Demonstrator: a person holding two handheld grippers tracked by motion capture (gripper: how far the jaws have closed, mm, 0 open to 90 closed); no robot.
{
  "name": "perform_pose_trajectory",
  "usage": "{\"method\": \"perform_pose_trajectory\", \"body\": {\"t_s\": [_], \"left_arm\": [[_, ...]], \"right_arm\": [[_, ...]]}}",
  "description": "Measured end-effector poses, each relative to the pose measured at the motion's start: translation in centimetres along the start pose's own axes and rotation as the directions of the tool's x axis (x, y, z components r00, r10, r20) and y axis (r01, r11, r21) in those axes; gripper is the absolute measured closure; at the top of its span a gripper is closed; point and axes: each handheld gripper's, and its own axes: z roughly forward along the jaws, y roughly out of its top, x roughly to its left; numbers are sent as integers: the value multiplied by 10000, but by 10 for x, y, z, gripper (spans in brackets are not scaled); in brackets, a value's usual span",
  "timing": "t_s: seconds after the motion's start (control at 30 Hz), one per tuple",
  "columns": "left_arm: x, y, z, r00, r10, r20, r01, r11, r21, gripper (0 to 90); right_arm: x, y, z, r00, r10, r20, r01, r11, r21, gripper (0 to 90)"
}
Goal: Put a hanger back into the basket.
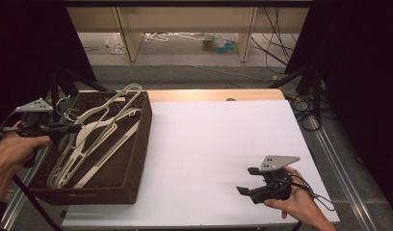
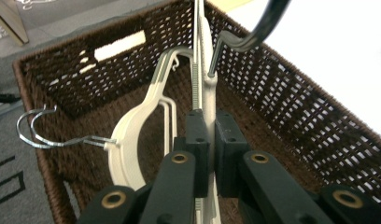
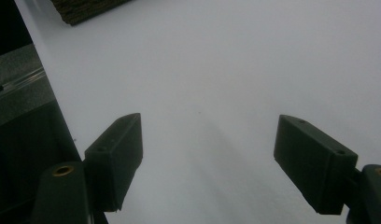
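1. Step in hand, as I judge it: taking one hanger out of the dark brown woven wicker basket (image 1: 132, 159) at the left edge of the table. The left gripper (image 2: 208, 140) has its two black jaws closed hard on the thin edge of a cream plastic clothes hanger with a metal hook (image 2: 205, 70); in the left gripper view the hanger runs straight up between the pads.
2. The gripped hanger sits inside the basket, over its near-left part. Other cream hangers (image 1: 96, 139) lie piled in the basket, some poking over the far rim. A second hanger with a wire hook (image 2: 132, 135) lies just beside the gripped one. Whether the two are hooked together I cannot tell; the overlap is hard to read.
3. The right gripper (image 1: 250, 180) rests low over the white table surface (image 1: 209, 144) near the front right, well apart from the basket. Its jaws stand wide open, with nothing between them.
4. Next move likely calls for a clean lift, keeping the hook clear of the neighbouring hangers and the basket wall, then carrying it towards the bare white area.
5. Surface: a plain white sheet over a wooden tabletop (image 1: 214, 95), whose far edge shows.
6. Room: grey floor, black curtains at both sides, wooden frame legs (image 1: 129, 38) and loose cables (image 1: 276, 38) beyond the table.
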Motion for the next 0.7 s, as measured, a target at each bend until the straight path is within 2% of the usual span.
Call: {"method": "perform_pose_trajectory", "body": {"t_s": [0.03, 0.07, 0.17, 0.2, 0.27, 0.37, 0.5, 0.6, 0.67, 0.7], "left_arm": [[0, -2, 1, 9998, -190, -51, 190, 9998, 0, 859], [3, -3, 0, 9999, 169, -17, -169, 9997, 180, 859], [4, -7, 0, 9997, -207, 138, 199, 9984, 536, 859], [5, -7, 2, 9998, -117, 184, 108, 9989, 449, 859], [1, -8, 4, 9990, -428, 154, 418, 9973, 611, 858], [2, -7, 10, 9994, -253, 251, 235, 9974, 687, 859], [-2, -6, 18, 9981, -563, 265, 537, 9946, 891, 858], [-4, -6, 23, 9980, -558, 307, 527, 9942, 934, 858], [-6, -6, 28, 9968, -762, 254, 736, 9932, 907, 858], [-6, -6, 29, 9969, -741, 249, 715, 9932, 919, 858]], "right_arm": [[0, 0, 0, 10000, 37, 0, -37, 10000, 25, 246], [0, 0, 0, 10000, 25, 6, -25, 10000, 16, 246], [0, 0, 0, 10000, 36, 3, -36, 10000, 30, 246], [0, 0, 0, 10000, -25, 22, 25, 10000, 11, 246], [-1, 0, 1, 9999, -100, 10, 100, 9999, -44, 246], [-1, 0, 1, 10000, -8, -27, 8, 10000, 44, 246], [-1, 0, 1, 10000, -5, -31, 5, 10000, 41, 246], [-1, -1, 0, 10000, -16, 19, 16, 10000, 6, 246], [-2, -1, 1, 10000, -8, 54, 8, 10000, 34, 246], [-2, -2, 1, 10000, -16, 62, 16, 10000, 45, 246]]}}
